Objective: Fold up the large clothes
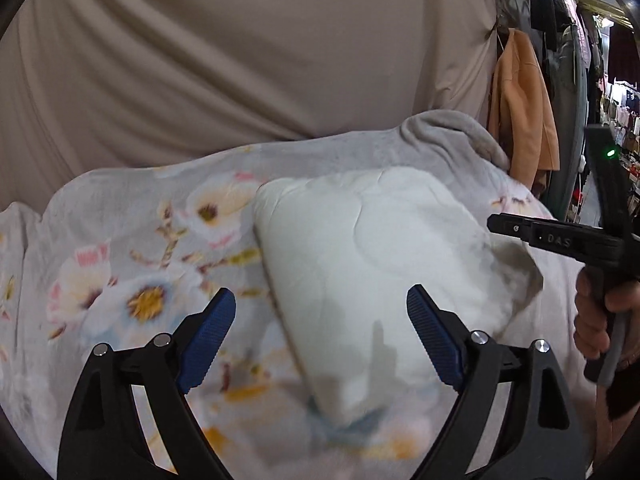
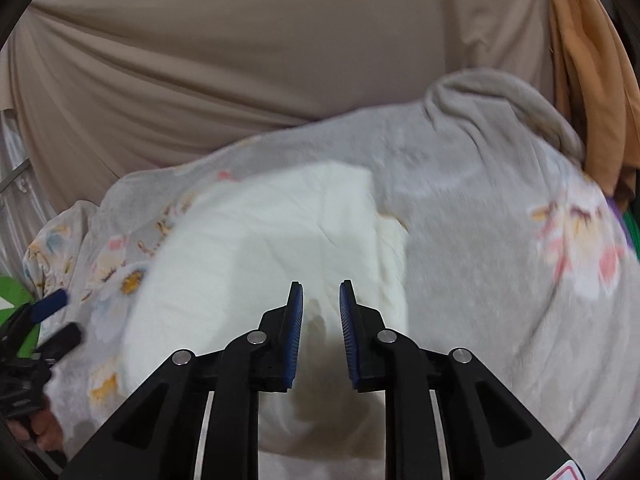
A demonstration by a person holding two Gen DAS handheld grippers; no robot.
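A white padded garment (image 1: 372, 256) lies folded into a thick bundle on a grey floral blanket (image 1: 132, 264). My left gripper (image 1: 320, 308) is wide open just above the bundle's near left edge, holding nothing. My right gripper (image 2: 321, 300) hovers over the same white bundle (image 2: 264, 248), its jaws narrowly apart with nothing between them. The right gripper also shows at the right edge of the left wrist view (image 1: 560, 240), held by a hand. The left gripper shows at the left edge of the right wrist view (image 2: 52, 320).
A beige curtain (image 1: 240, 52) hangs behind the blanket. An orange garment (image 1: 520, 112) hangs at the right, with a clothes rack and shop aisle (image 1: 600, 60) beyond. Something green (image 2: 16, 292) lies at the blanket's left edge.
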